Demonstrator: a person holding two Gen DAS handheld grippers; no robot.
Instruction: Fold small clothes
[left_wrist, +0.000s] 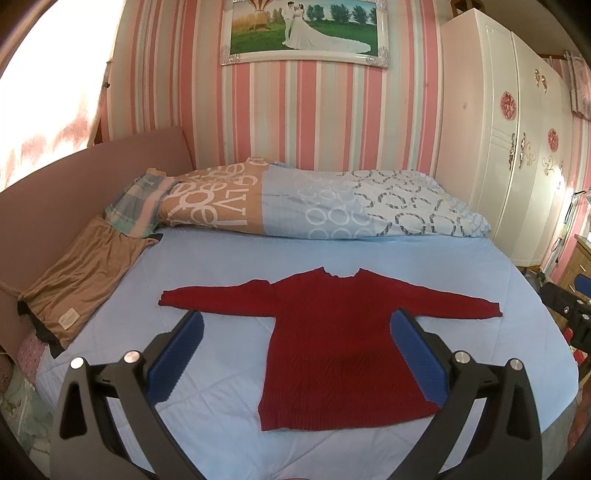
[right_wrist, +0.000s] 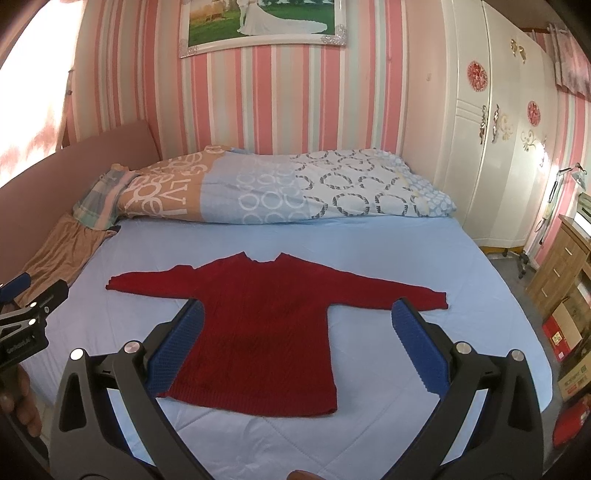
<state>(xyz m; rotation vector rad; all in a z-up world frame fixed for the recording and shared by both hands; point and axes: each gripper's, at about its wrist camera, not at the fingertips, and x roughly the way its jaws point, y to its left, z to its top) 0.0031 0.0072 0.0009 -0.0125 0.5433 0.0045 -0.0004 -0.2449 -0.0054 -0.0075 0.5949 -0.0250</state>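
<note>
A small dark red knit sweater (left_wrist: 340, 339) lies flat on the light blue bed sheet (left_wrist: 221, 266), both sleeves spread out, neck toward the far wall. It also shows in the right wrist view (right_wrist: 258, 332). My left gripper (left_wrist: 299, 321) is open and empty, held above the sweater's left half. My right gripper (right_wrist: 297, 312) is open and empty, held above the sweater's right half. The left gripper's side shows at the left edge of the right wrist view (right_wrist: 29, 314). The right gripper's side shows at the right edge of the left wrist view (left_wrist: 569, 314).
A rolled patterned duvet (left_wrist: 314, 199) lies along the far side of the bed. A brown garment (left_wrist: 81, 280) lies at the bed's left edge by the pink headboard (left_wrist: 55, 184). A white wardrobe (left_wrist: 509, 147) stands at the right. Wooden drawers and boxes (right_wrist: 561, 295) stand beyond the bed's right edge.
</note>
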